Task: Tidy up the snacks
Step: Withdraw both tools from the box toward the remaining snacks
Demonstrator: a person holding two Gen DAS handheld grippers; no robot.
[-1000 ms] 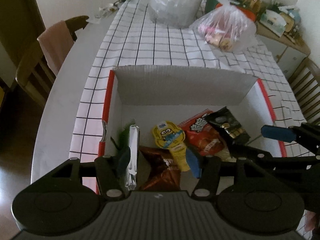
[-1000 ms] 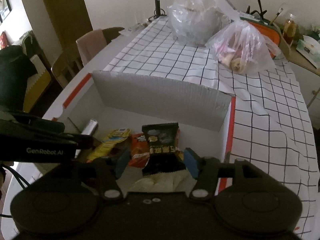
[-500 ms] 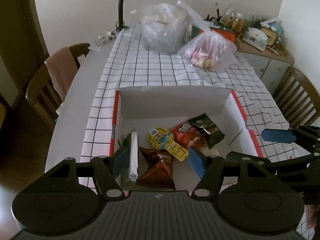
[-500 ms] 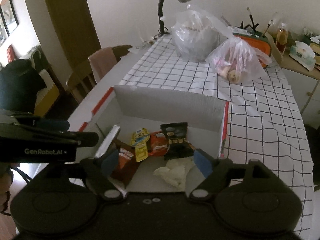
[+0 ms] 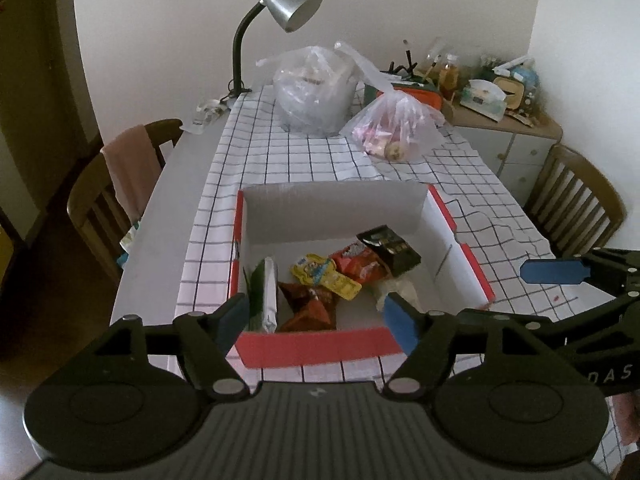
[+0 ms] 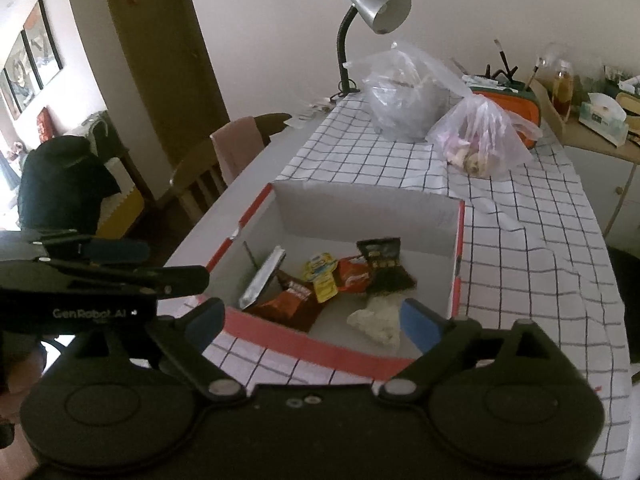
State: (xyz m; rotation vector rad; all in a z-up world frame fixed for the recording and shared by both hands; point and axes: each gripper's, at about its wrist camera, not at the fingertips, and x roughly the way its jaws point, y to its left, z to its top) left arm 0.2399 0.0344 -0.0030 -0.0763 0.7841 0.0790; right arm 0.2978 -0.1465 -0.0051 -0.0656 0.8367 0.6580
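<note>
A white cardboard box with red-taped rims (image 5: pixel 312 346) stands on the checked tablecloth. Inside lie several snacks: a silver packet (image 5: pixel 270 294), a brown packet (image 5: pixel 310 306), a yellow cartoon packet (image 5: pixel 324 274), an orange packet (image 5: pixel 356 264), a black packet (image 5: pixel 390 246) and a pale packet (image 6: pixel 378 320). My left gripper (image 5: pixel 316 320) hovers above the box's near rim, its jaws opening with nothing between them. To its right, my right gripper (image 6: pixel 312 322) hangs over the same rim (image 6: pixel 312 344), jaws opening wide and empty. One blue pad (image 5: pixel 554 272) of the right gripper shows in the left wrist view.
A silver desk lamp (image 5: pixel 280 12) and two plastic bags (image 5: pixel 316 92) (image 5: pixel 396 132) sit at the table's far end. Wooden chairs stand at the left (image 5: pixel 120 184) and right (image 5: pixel 576 200). A cluttered sideboard (image 5: pixel 500 100) is at the back right.
Both grippers have drawn back and up out of the box and their jaws have widened. The black packet that stood between the right fingers now lies in the box.
</note>
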